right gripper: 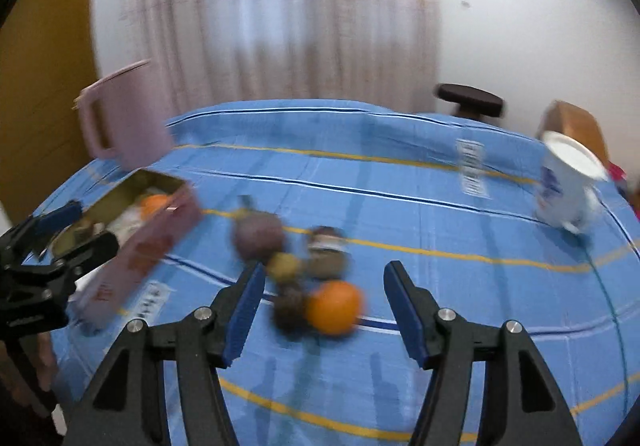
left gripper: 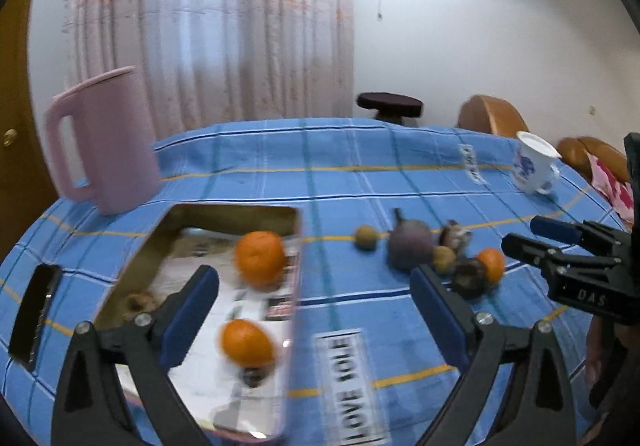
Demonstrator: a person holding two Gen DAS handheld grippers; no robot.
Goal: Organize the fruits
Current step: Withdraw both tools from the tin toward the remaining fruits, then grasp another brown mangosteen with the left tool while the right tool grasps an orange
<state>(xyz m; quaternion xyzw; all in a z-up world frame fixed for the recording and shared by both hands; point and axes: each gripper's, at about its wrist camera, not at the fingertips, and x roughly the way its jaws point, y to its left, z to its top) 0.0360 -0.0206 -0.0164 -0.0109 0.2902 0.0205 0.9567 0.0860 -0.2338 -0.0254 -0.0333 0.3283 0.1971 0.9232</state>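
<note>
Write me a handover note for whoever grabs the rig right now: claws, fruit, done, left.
Left claw: open, empty, over the near edge of the tin.
Right claw: open, empty, pointed at the fruit pile, orange on the cloth ahead of its jaws.
Done: two oranges lie in the tin.
Left: one orange, a purple fruit, small greenish ones and dark ones lie loose on the blue tablecloth. Views are blurred, so the count is unsure.
</note>
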